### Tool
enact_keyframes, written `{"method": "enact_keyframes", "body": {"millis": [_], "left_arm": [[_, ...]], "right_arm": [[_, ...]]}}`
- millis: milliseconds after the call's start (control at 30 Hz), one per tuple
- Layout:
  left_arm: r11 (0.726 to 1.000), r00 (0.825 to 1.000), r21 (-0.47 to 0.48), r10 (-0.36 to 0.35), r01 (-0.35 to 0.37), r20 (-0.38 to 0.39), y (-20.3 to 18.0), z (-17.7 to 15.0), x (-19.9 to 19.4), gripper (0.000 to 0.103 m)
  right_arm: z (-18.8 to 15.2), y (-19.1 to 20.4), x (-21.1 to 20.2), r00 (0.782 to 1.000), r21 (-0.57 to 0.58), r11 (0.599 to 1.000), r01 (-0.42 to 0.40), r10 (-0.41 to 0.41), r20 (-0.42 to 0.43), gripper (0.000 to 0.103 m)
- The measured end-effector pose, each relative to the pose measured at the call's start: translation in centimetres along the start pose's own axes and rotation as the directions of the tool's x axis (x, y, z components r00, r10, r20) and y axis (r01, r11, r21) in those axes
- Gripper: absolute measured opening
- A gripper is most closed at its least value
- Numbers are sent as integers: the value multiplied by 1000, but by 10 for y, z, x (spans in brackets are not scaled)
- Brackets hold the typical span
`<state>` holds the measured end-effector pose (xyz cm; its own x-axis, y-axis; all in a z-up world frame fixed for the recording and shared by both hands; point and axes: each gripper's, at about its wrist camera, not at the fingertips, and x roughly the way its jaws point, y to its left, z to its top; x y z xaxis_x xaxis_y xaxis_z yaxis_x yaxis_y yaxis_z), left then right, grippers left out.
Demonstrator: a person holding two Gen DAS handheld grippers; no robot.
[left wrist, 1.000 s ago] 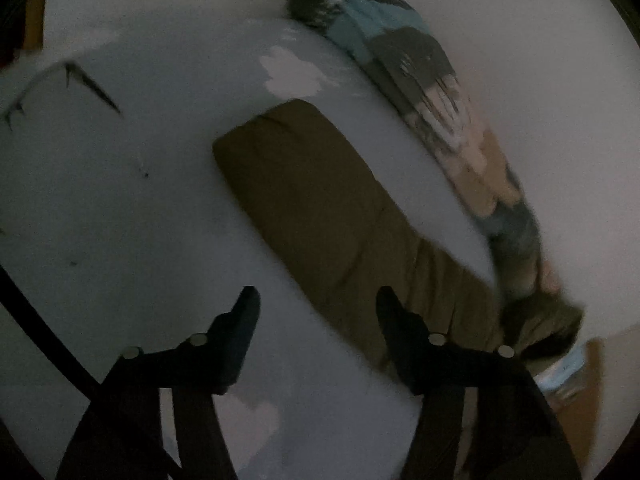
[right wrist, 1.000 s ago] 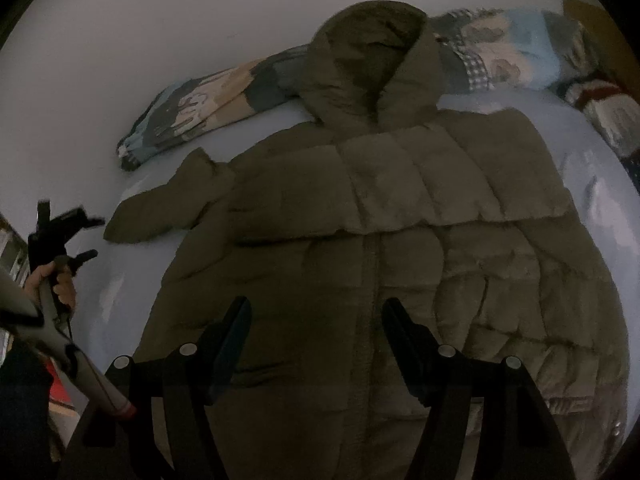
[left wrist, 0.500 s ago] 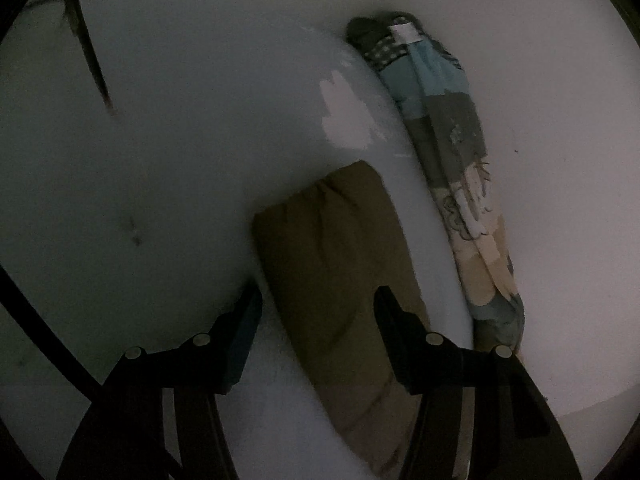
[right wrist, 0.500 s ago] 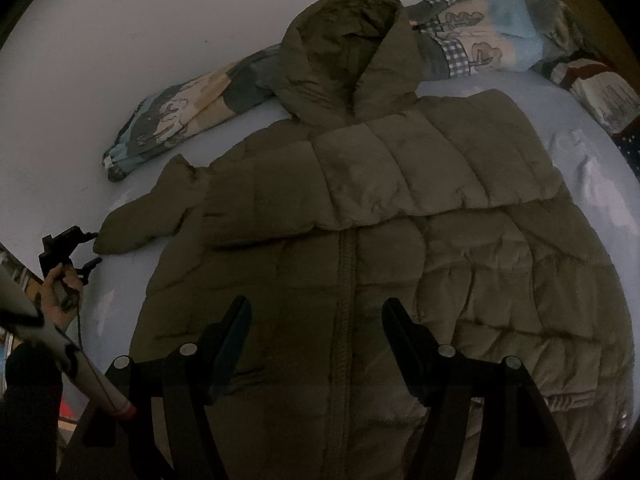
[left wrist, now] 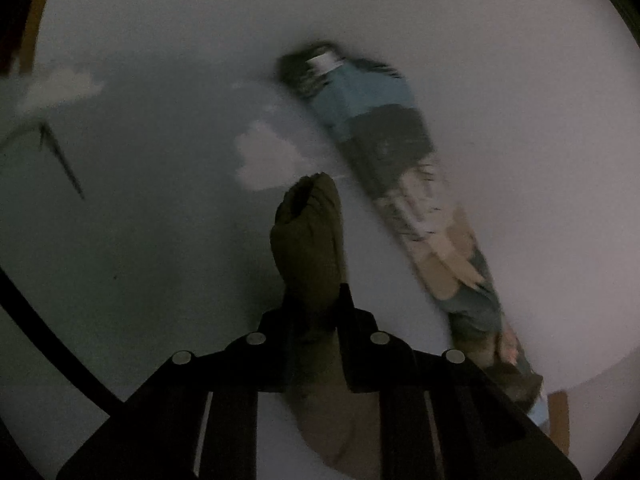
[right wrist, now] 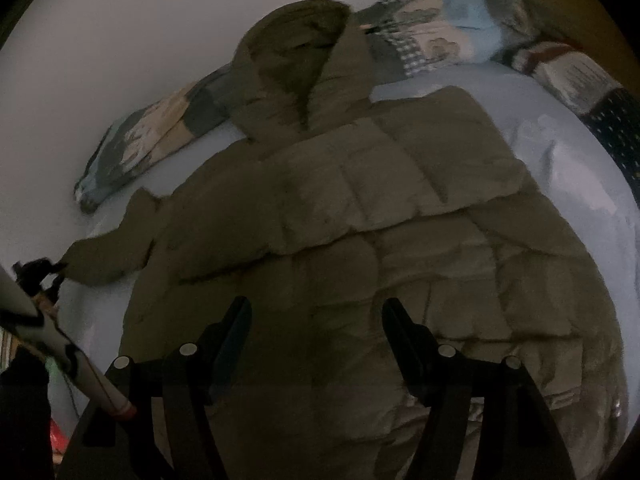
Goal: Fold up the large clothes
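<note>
Item: olive hooded puffer jacket (right wrist: 360,240), laid flat and front-up on a pale blue bed sheet (right wrist: 568,168). The hood (right wrist: 300,68) is seen at the far end, resting against a patchwork quilt (right wrist: 432,36) rolled along the wall. The front closure runs down the middle of the body. One sleeve (right wrist: 108,256) is extended sideways to the edge of the bed; the other is not made out.

Left gripper (left wrist: 312,304): fingers clenched on the sleeve cuff (left wrist: 310,232), which is pinched between them and projects forward beyond the tips. The same gripper (right wrist: 38,276) is seen from the right wrist view at the sleeve end, blurred.

Right gripper (right wrist: 316,320): fingers spread apart, nothing held; it is positioned above the lower front of the jacket, with the closure line between the two fingers. Contact with the fabric cannot be told.

Also noted: a white cloud print (left wrist: 268,156) on the sheet just beyond the cuff; the quilt roll (left wrist: 400,184) lying beside it, against a plain wall (left wrist: 500,60). Lighting is dim; the left wrist view is motion-blurred.
</note>
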<state>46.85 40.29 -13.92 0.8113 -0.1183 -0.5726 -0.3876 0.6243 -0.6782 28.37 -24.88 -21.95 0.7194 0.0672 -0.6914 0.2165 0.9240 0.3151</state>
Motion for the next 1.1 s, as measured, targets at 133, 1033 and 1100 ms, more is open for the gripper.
{"method": "enact_keyframes", "body": {"millis": [133,1033,1100], "left_arm": [[996,999,87,-32,29,29,-54,-2,-34,17],[749,942,577,-204,326,-267,-398,-329,-126,17],[737,935,591,-167,328,-311,-400,-372,-106,17]], "right_arm": [[8,-16,-17,999,54,998,9,-12,50,73],[43,-129,-127,969,298,953,-59,-16,245,73],[43,-136,-133,967,304,951,-55,-25,254,73]]}}
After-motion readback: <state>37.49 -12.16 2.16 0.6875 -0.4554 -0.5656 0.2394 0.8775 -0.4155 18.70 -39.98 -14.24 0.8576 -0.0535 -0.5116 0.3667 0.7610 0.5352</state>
